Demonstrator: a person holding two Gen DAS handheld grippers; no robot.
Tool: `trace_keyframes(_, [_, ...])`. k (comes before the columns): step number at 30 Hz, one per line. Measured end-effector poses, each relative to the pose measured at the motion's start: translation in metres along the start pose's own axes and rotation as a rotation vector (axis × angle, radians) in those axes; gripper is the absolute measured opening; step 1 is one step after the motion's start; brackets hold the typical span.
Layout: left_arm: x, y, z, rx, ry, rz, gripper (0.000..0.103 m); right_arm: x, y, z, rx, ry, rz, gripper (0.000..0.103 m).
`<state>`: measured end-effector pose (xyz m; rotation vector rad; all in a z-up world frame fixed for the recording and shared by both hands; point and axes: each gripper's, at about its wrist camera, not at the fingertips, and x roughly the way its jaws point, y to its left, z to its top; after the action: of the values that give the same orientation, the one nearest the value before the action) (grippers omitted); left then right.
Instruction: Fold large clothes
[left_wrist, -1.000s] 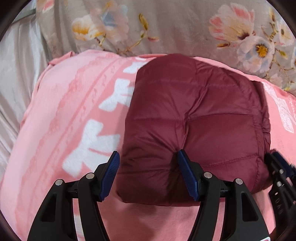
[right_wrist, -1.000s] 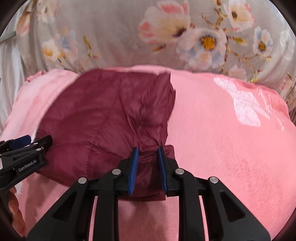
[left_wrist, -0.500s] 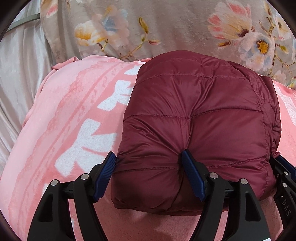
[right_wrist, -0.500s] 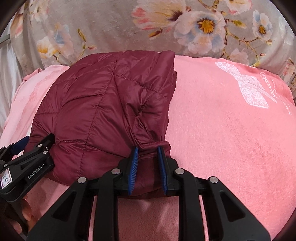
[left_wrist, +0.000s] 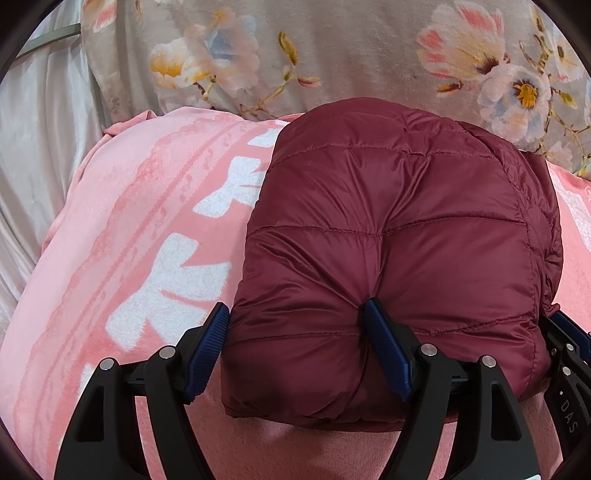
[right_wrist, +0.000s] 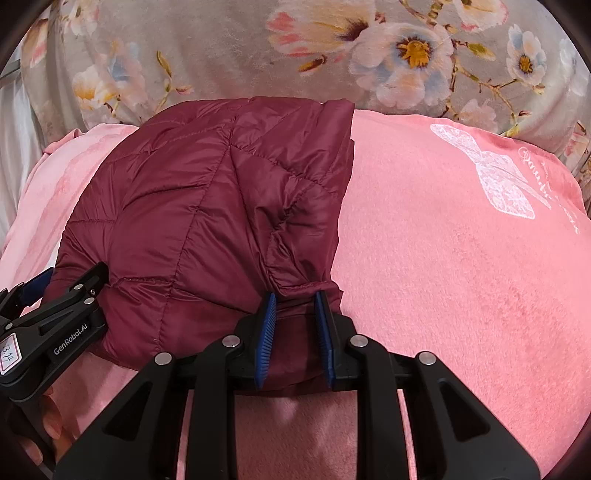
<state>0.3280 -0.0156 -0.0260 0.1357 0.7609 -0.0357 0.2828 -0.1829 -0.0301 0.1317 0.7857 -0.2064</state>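
The left claw (left_wrist: 295, 347) fills the bottom of its own view with two matte black arms cut through by triangular openings, each carrying silver round rivets and a ribbed dark-blue pad. The right claw (right_wrist: 295, 339) has the same build, with brighter blue ribbed pads at the lower middle of its frame. At the lower left of the right view, the other tool's black body bears white "GenRobot.AI" lettering and a small white label edged in red, with fingertips (right_wrist: 48, 424) showing below it.
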Motion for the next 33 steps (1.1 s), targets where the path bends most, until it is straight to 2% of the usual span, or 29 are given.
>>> trace_keyframes(14, [-0.002, 0.003, 0.001, -0.009, -0.003, -0.004, 0.076, -0.001, -0.003, 0.001, 0.013, -0.002, 0.010, 0.024])
trace_keyframes(15, [-0.003, 0.004, 0.001, -0.015, -0.006, -0.008, 0.076, -0.004, -0.006, 0.001, 0.029, -0.012, 0.009, 0.027])
trace_keyframes(17, [-0.009, 0.009, -0.001, -0.036, -0.016, -0.022, 0.076, -0.017, -0.013, -0.002, 0.058, -0.037, -0.012, 0.044])
trace_keyframes(18, [-0.015, 0.012, -0.004, -0.047, -0.011, -0.034, 0.076, -0.027, -0.016, -0.006, 0.057, -0.053, -0.014, 0.047])
trace_keyframes(21, [-0.041, 0.017, -0.026, -0.070, -0.020, -0.068, 0.080, -0.052, -0.020, -0.023, 0.033, -0.078, -0.036, 0.067])
trace_keyframes(24, [-0.064, 0.014, -0.055, -0.030, 0.014, -0.098, 0.086, -0.074, -0.021, -0.053, 0.000, -0.062, -0.053, 0.076])
trace_keyframes(26, [-0.078, 0.009, -0.070, 0.005, 0.017, -0.085, 0.086, -0.087, -0.022, -0.066, -0.004, -0.064, -0.045, 0.088])
trace_keyframes(29, [-0.097, 0.003, -0.090, 0.038, 0.010, -0.081, 0.087, -0.111, -0.022, -0.087, -0.023, -0.088, -0.069, 0.095])
trace_keyframes(33, [-0.115, 0.001, -0.115, 0.049, 0.046, -0.088, 0.087, -0.131, -0.023, -0.111, -0.027, -0.065, -0.076, 0.096])
